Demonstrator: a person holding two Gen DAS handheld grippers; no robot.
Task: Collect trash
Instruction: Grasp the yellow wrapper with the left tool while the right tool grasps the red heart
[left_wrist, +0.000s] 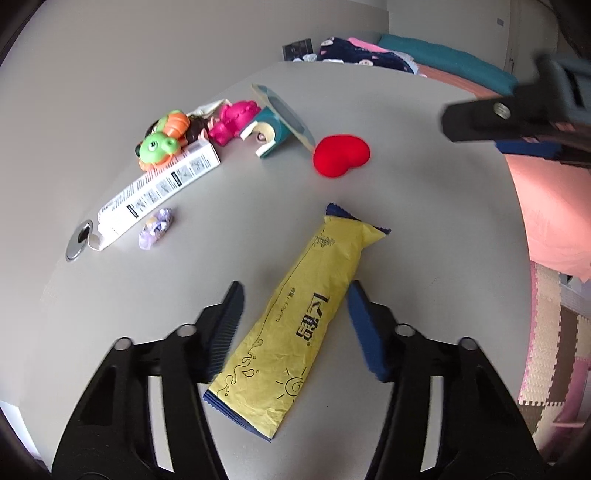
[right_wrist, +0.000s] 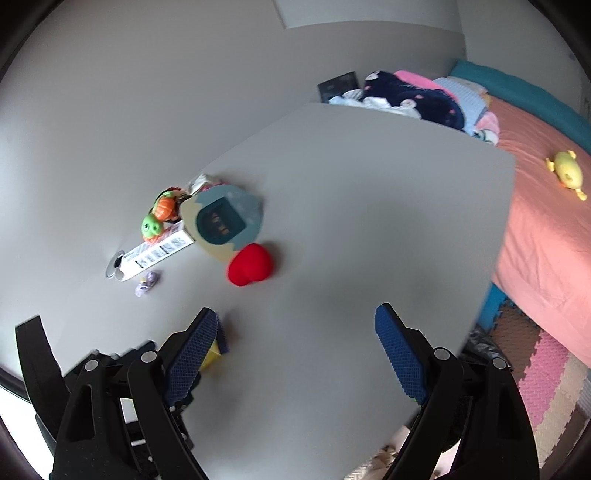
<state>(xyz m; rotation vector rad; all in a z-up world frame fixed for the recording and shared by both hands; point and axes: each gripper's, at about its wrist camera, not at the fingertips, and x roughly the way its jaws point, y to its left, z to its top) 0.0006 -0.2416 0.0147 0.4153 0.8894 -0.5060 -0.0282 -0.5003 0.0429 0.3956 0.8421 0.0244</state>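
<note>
**Fingers straddle the yellow wrapper**

Fingers of the left gripper (left_wrist: 295, 325) stand apart on either side of the yellow wrapper (left_wrist: 295, 325), which lies flat between them; whether the pads press it I cannot tell. Right gripper (right_wrist: 295, 354) fingers gape over bare worktop (right_wrist: 351, 221), whose edge lies to the wrapper's right, toward the bed (right_wrist: 546, 229). Crinkled, blue-ended, the wrapper bears dark print. Beyond it sit a red heart (left_wrist: 341, 155), white box (left_wrist: 159, 188), purple candy (left_wrist: 157, 229) and toys (left_wrist: 166, 136).
</note>
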